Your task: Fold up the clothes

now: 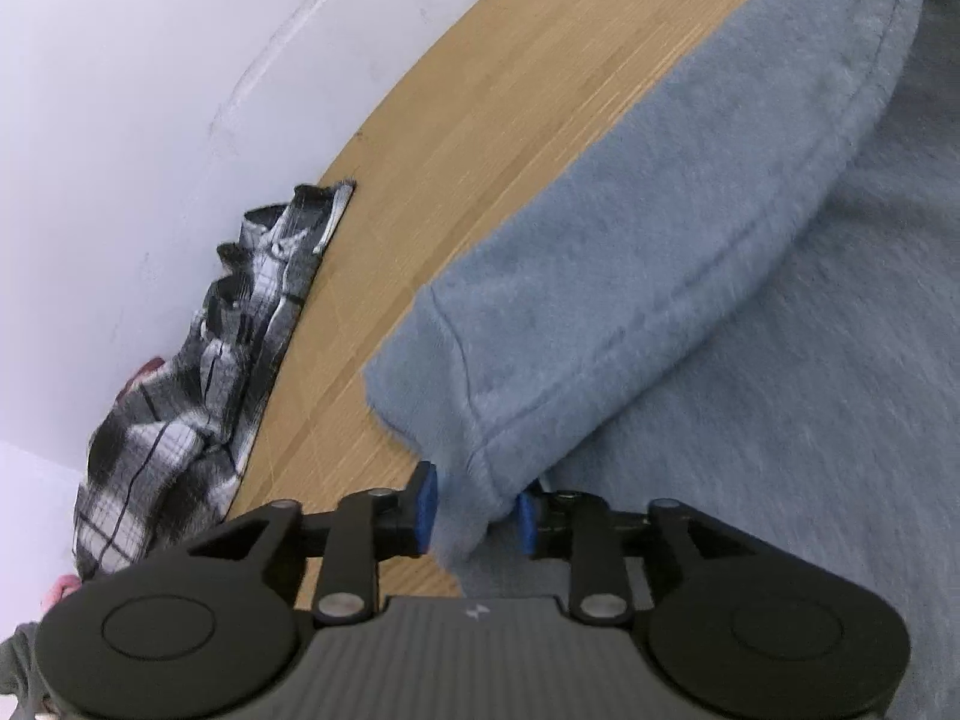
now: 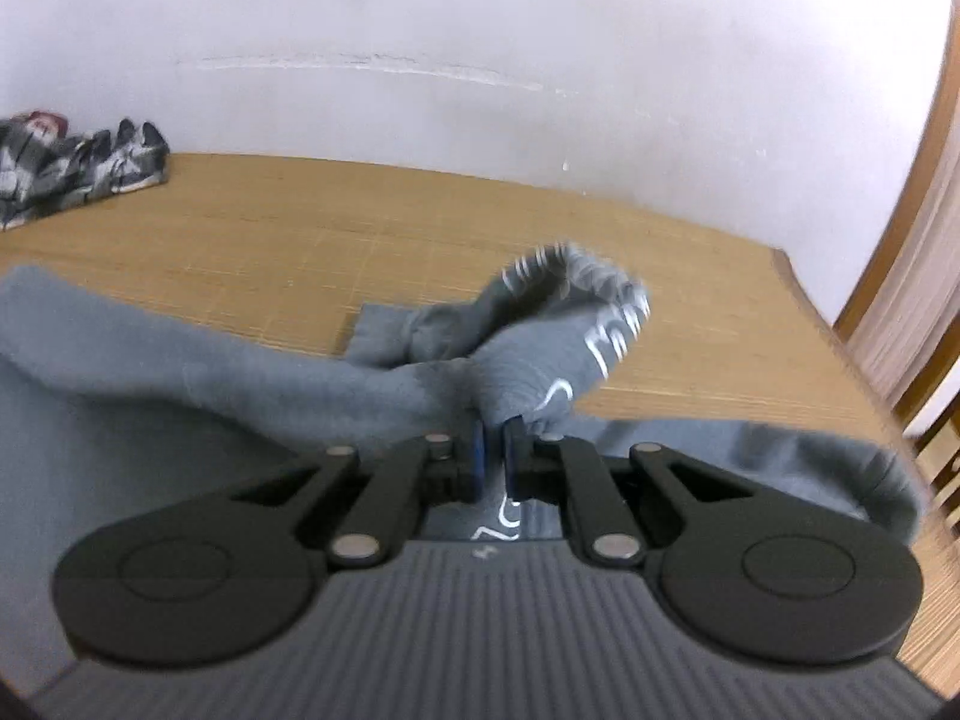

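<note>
Oddly, writing unreadable — right tool (image 2: 493, 444) pinches grey sweatshirt (image 2: 240, 372); left tool (image 1: 474, 510) spread.

Soft even light; strong fisheye bending at edges; right view motion-blurred.

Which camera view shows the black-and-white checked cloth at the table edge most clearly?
The left wrist view: the checked cloth is near and sharp, crumpled along the table edge by the wall. In the right wrist view it is small, far and blurred.
</note>
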### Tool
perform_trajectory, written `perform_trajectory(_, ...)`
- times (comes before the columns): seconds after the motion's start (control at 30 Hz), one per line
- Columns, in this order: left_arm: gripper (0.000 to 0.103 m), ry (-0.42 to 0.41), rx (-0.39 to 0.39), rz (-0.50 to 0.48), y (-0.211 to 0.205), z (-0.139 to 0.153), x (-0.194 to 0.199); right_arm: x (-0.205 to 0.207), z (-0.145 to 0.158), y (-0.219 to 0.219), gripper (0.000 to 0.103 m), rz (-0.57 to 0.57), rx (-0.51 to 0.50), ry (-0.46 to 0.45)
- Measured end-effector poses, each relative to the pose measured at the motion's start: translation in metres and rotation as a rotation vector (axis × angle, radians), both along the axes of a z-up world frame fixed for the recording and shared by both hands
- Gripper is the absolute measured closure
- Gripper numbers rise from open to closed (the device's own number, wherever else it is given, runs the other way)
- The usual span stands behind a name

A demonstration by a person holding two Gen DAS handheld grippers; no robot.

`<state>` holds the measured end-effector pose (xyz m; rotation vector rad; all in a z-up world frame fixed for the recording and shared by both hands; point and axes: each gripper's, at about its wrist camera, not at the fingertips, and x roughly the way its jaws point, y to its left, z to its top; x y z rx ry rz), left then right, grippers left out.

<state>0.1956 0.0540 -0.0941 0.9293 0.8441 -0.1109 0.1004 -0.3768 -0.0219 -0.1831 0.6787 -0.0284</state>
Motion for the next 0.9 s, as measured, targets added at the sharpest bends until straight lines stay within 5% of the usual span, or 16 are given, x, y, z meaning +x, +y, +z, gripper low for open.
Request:
perform_trajectory(0.2, 0.060, 0.037, -0.001, 0.046, 0.026, 0.014, -0.017, 0.012, -0.064, 0.018, 0.086, 0.055, -0.110, 0.263)
perform_trajectory(0.43, 0.055, -0.009, -0.225, 0.088, 0.033, 0.061, -0.012, -0.010, -0.028, 0.037, 0.057, -0.092, -0.217, 0.135)
perform_trajectory(0.57, 0.055, -0.011, -0.358, 0.099, -0.002, 0.057, 0.007, -0.015, -0.010, 0.044, 0.040, -0.198, -0.142, -0.017)
perform_trajectory(0.67, 0.055, 0.031, -0.457, 0.079, -0.034, 0.049, 0.015, 0.001, 0.003, 0.037, 0.040, -0.199, -0.069, -0.078)
perform_trajectory(0.73, 0.055, 0.052, -0.464, 0.080, -0.055, 0.042, 0.019, 0.034, 0.010, 0.027, 0.037, -0.137, -0.055, -0.081)
perform_trajectory(0.8, 0.055, 0.066, -0.473, 0.103, -0.071, 0.038, 0.019, 0.072, 0.012, 0.016, 0.021, -0.071, -0.049, -0.064)
perform_trajectory(0.9, 0.055, 0.076, -0.492, 0.149, -0.084, 0.038, 0.012, 0.131, -0.009, 0.004, 0.022, 0.013, -0.051, 0.070)
